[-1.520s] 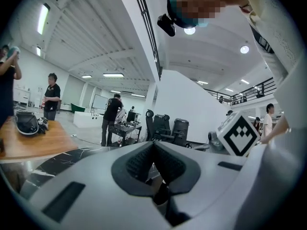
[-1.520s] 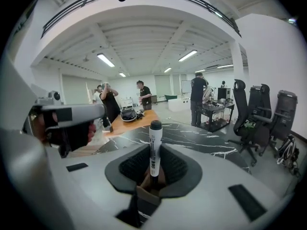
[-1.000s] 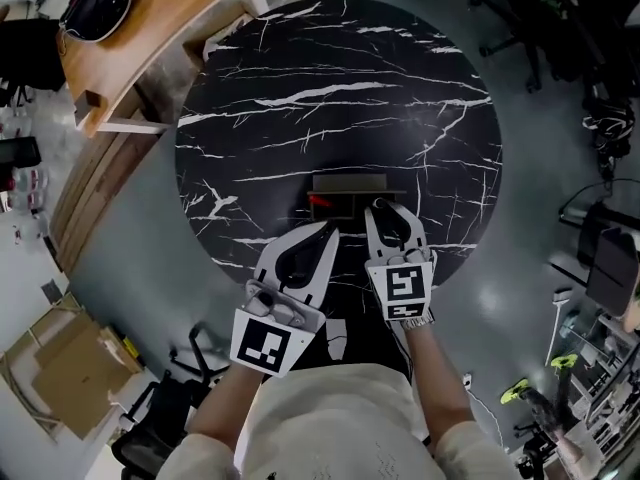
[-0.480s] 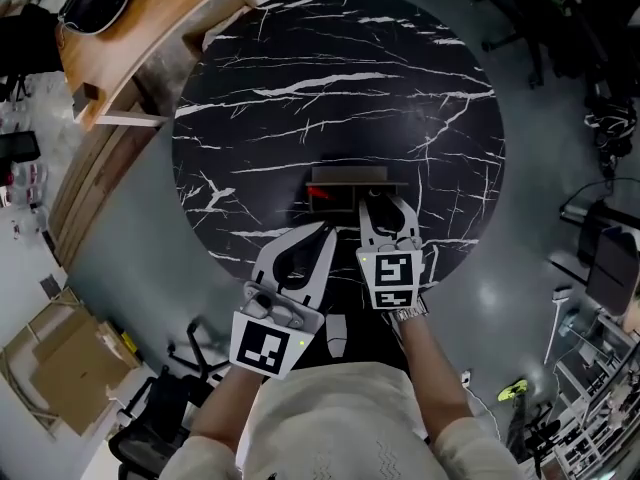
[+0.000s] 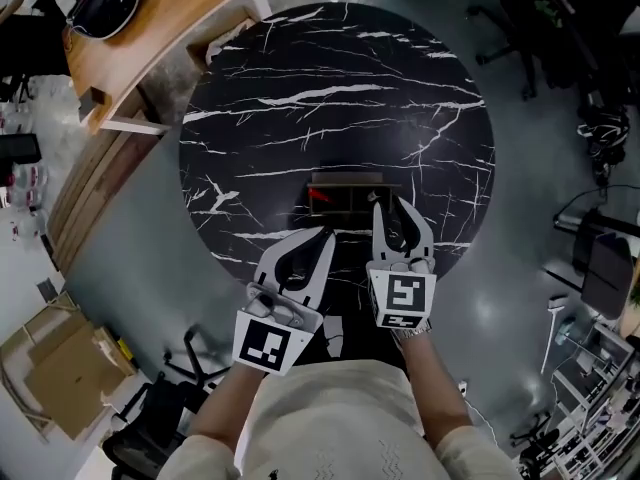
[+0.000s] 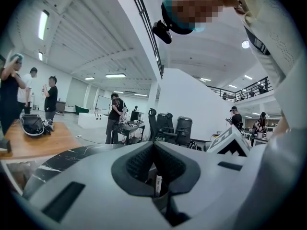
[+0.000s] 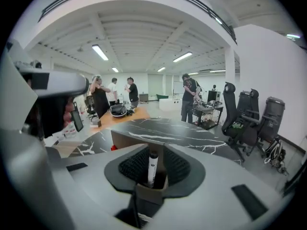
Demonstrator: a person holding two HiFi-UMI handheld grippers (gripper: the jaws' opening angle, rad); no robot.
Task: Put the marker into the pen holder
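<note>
Mid-transfer, judging by marker [image 7: 152, 166] clamped upright in right gripper [image 5: 390, 208] near pen holder [image 5: 345, 178], left gripper [image 5: 325, 234] closed on white pen [image 6: 157, 186]. Next: align over a compartment, lower, release.

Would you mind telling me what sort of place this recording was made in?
Probably an open-plan office or lab: rolling office chairs, a wooden desk beside the round marble table, and people standing about at workstations.

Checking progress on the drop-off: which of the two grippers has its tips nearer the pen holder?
The right gripper: its tips reach the near edge of the pen holder, with the marker upright between its jaws. The left gripper stops short.
</note>
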